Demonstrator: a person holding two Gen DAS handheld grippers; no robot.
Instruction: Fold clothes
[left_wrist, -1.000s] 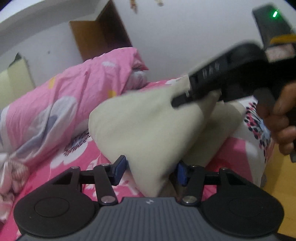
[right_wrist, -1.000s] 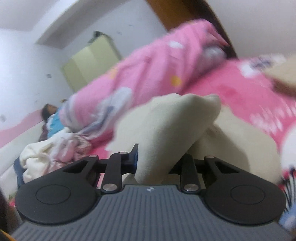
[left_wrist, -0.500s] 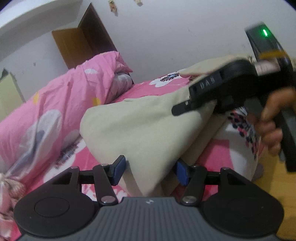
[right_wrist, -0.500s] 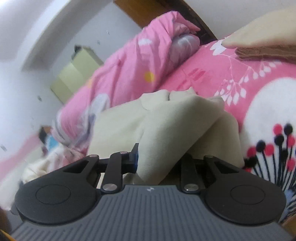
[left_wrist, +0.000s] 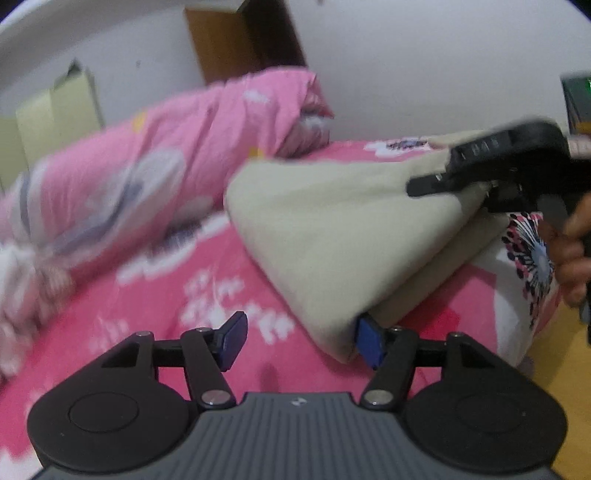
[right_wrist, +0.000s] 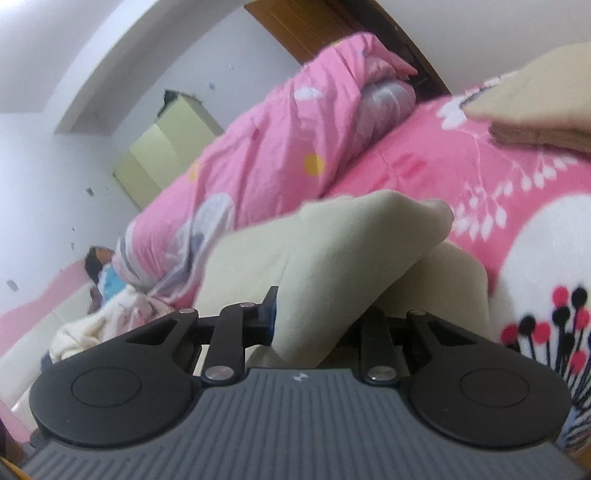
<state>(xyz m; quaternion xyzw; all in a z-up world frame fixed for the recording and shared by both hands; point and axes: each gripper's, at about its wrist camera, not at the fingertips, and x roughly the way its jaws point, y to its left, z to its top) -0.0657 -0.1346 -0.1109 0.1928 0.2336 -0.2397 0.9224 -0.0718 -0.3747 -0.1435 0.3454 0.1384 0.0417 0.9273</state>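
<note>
From my left wrist camera, a rolled pink floral quilt (left_wrist: 155, 177) lies well off to the left of my left claw (left_wrist: 301, 341) and beyond it, blurred, with a pink flowered bedsheet (left_wrist: 166, 302) spreading under and ahead of the claw. The left claw stands wide open: its left blue pad (left_wrist: 234, 339) hangs free over bare sheet, nothing between the two pads. The beige folded garment (left_wrist: 332, 236) lies ahead and to the right of this claw, on the sheet; its near corner comes down to touch the inner face of the right blue pad (left_wrist: 369, 341), lying against it, not pinched. Farther right and higher, my right claw's black body (left_wrist: 509, 162) sits at the garment's far upper edge, and at the right border part of a hand (left_wrist: 572, 254) wraps its handle. From my right wrist camera, the same quilt (right_wrist: 280, 147) runs up to the left of the right claw (right_wrist: 321, 325) and beyond it. This claw is narrowed onto a thick fold of the beige garment (right_wrist: 332, 258), which fills the gap between its fingers and bulges forward and upward from it. To the right of and beyond the claw, the sheet (right_wrist: 443, 173) continues, and a stack of tan folded cloth (right_wrist: 535, 110) rests on it at the far upper right.
</note>
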